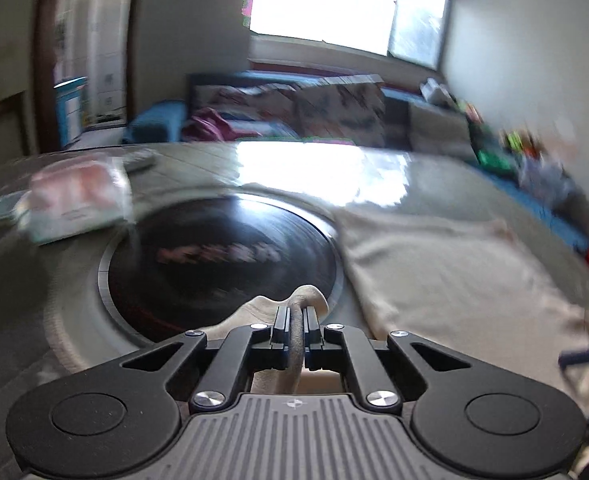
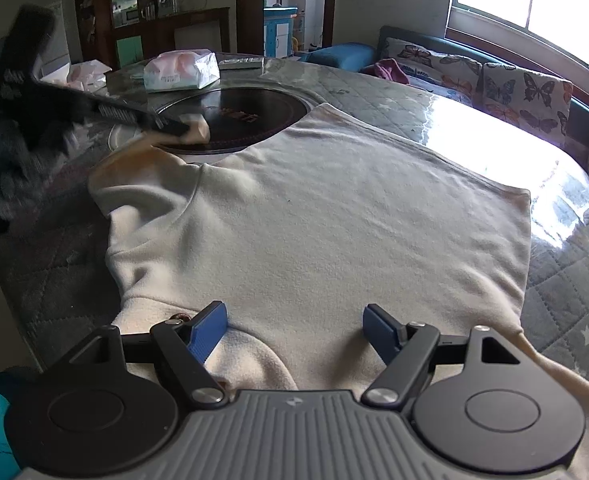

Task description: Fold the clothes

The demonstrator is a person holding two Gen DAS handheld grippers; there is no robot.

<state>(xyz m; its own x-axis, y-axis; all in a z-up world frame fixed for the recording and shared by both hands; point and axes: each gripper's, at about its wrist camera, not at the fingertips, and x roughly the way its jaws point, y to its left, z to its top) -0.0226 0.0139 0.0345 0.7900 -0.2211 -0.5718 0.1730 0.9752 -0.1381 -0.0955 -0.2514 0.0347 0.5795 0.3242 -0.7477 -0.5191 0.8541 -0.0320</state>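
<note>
A cream sweatshirt [image 2: 334, 216] lies spread flat on the quilted table, its body toward the window. My left gripper [image 1: 296, 316] is shut on the end of the sweatshirt's sleeve [image 1: 306, 298] and holds it over the black round hotplate [image 1: 222, 252]. The left gripper also shows in the right wrist view [image 2: 182, 126], at the far left with the sleeve end pinched. My right gripper [image 2: 296, 324] is open and empty, low over the near edge of the sweatshirt, fingers [image 2: 208, 330] apart on either side of a fold.
A tissue pack [image 2: 180, 70] and a remote lie beyond the hotplate [image 2: 250, 116]. A dark grey garment [image 2: 2, 184] hangs at the table's left edge. A butterfly-print sofa [image 2: 514, 84] runs under the window to the right. Glare covers the table's far right.
</note>
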